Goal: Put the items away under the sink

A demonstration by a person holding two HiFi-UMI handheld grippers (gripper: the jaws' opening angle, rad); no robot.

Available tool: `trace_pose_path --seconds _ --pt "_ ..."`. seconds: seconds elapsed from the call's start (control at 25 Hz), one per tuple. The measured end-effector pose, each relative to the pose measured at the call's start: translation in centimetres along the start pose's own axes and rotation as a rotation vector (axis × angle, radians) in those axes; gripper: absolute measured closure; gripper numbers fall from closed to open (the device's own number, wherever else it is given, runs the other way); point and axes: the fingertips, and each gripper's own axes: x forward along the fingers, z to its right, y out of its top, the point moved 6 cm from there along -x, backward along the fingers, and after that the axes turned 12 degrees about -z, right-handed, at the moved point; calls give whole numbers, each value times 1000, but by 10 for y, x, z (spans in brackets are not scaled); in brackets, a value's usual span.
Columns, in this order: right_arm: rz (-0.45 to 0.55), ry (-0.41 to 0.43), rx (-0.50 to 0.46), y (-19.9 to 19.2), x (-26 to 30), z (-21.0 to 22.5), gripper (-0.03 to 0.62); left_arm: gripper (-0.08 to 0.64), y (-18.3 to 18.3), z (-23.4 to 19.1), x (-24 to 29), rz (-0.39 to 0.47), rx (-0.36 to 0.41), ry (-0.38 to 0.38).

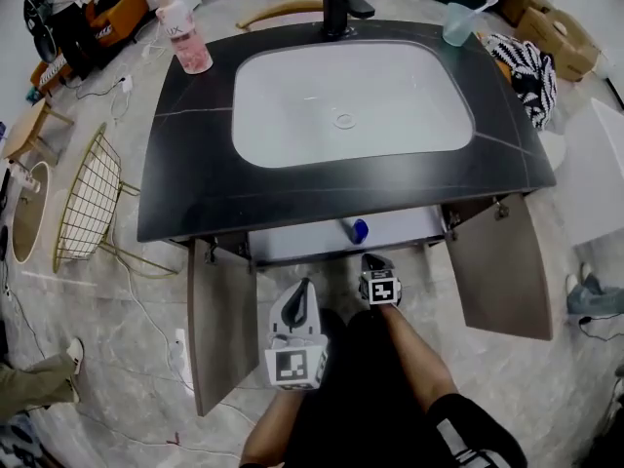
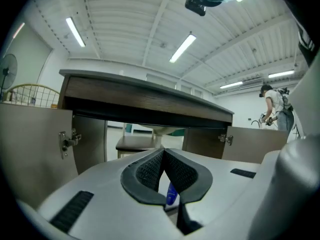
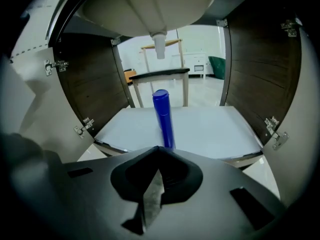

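Note:
A blue bottle (image 1: 358, 230) stands upright on the pale shelf (image 1: 292, 242) under the sink, between the two open cabinet doors. In the right gripper view the bottle (image 3: 163, 116) rises just beyond my right gripper (image 3: 159, 148), whose jaws are shut with nothing between them. In the head view the right gripper (image 1: 373, 258) points down at the shelf's front edge. My left gripper (image 1: 304, 283) hangs lower and to the left, in front of the cabinet, jaws closed and empty. Past the left gripper (image 2: 163, 149), a sliver of the blue bottle (image 2: 171, 194) shows.
The left door (image 1: 222, 330) and right door (image 1: 502, 266) swing out toward me. On the dark counter (image 1: 195, 183) stand a pink bottle (image 1: 185, 39), a cup with a toothbrush (image 1: 458, 22) and a black faucet (image 1: 341, 3). A wire basket (image 1: 88, 203) stands at the left.

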Motion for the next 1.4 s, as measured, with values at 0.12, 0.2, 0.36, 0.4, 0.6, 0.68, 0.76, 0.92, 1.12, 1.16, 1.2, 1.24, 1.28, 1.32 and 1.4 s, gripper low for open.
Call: trace_pose_path --seconds 0.12,0.2,0.36,0.4,0.6,0.68,0.76,0.92,1.12,1.16,1.2,1.24,1.28,1.32,1.4 --pt "-80 15 16 7 -30 -11 581 546 23 -4 0 -64 -12 -5" --pt "-119 20 26 13 -55 -15 581 546 45 -2 -5 -82 -30 0" --pt "-191 38 41 25 -113 -28 581 546 90 7 -28 -139 -24 -2" --pt "-204 45 41 29 -129 -32 581 546 103 11 -35 -150 -23 -1" --pt "-239 91 71 43 -217 -53 581 546 176 37 -73 -171 -22 -2" --pt "-245 90 78 49 -260 -59 581 546 203 51 -94 -181 -20 -2" --pt "-238 91 78 55 -305 -63 581 546 232 67 -118 -176 -19 -1" --pt "-196 119 45 70 -393 -75 581 546 277 99 -169 -157 -23 16" --pt "-107 131 7 86 -504 -85 581 546 322 141 -235 -114 -31 44" --pt "-83 134 0 88 -525 -87 581 546 331 151 -249 -100 -25 47" --pt "-57 138 -8 90 -546 -89 581 546 339 161 -262 -87 -18 50" --pt "-26 144 -14 94 -567 -92 581 546 346 169 -274 -75 -12 52" --pt "9 150 -22 98 -587 -95 581 546 352 177 -286 -65 -8 55" --pt "50 153 -31 104 -609 -99 581 546 357 183 -297 -58 -5 57" --pt "140 153 -45 115 -652 -107 581 546 364 194 -319 -50 1 61"
